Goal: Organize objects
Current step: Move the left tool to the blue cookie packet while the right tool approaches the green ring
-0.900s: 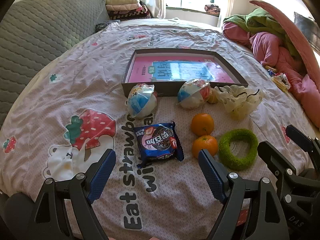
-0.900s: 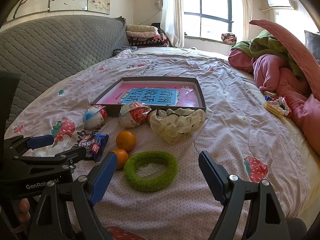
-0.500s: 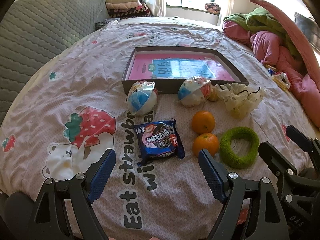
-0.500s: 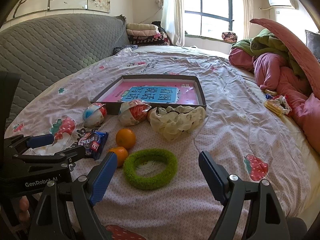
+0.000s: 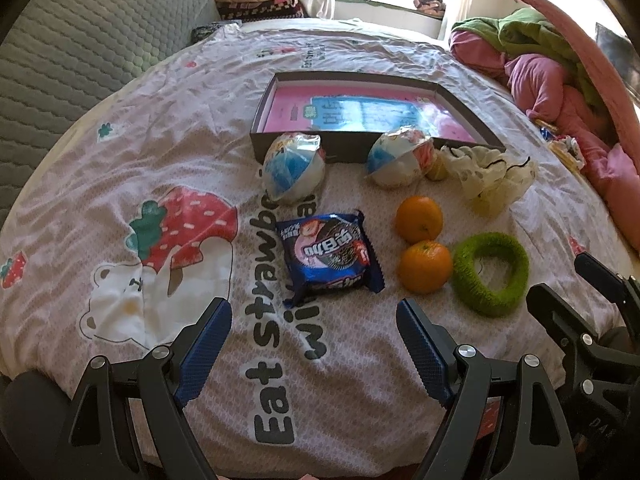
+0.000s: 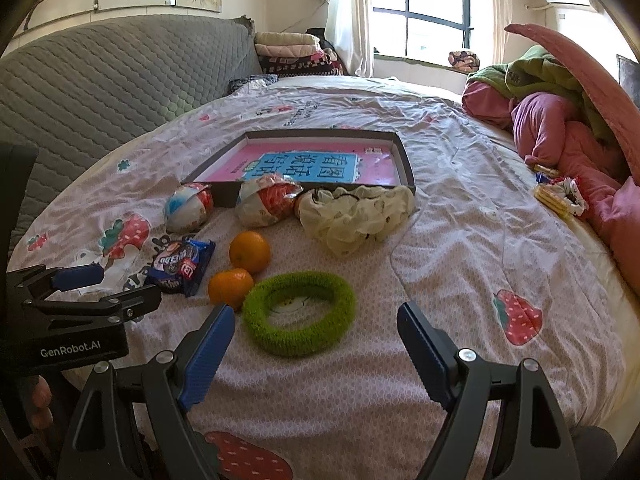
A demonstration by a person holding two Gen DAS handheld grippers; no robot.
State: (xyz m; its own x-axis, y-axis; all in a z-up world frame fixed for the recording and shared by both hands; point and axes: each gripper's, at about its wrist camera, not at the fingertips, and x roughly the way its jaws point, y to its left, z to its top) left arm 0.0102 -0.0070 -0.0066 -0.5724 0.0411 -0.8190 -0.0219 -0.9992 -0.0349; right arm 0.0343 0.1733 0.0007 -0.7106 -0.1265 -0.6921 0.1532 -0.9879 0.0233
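Note:
On the strawberry-print bedsheet lie a blue cookie packet (image 5: 330, 258) (image 6: 182, 266), two oranges (image 5: 419, 220) (image 5: 426, 266) (image 6: 250, 252), a green fuzzy ring (image 5: 491, 274) (image 6: 300, 312), two wrapped balls (image 5: 294, 168) (image 5: 400, 156) and a cream scrunchie (image 5: 494, 176) (image 6: 358, 208). Behind them sits a shallow dark box (image 5: 264, 108) (image 6: 406, 160) with a pink and blue lining. My left gripper (image 5: 314, 344) hangs open just short of the packet. My right gripper (image 6: 316, 344) is open just short of the green ring. Neither holds anything.
A grey quilted headboard (image 6: 100, 80) runs along the left. A heap of pink and green bedding (image 6: 560, 120) fills the right side, with small snack items (image 6: 560, 196) beside it. Folded blankets (image 6: 292, 52) and a window lie at the far end.
Both grippers have crept slightly forward toward the objects. Nothing on the bed has moved, and both stay open.

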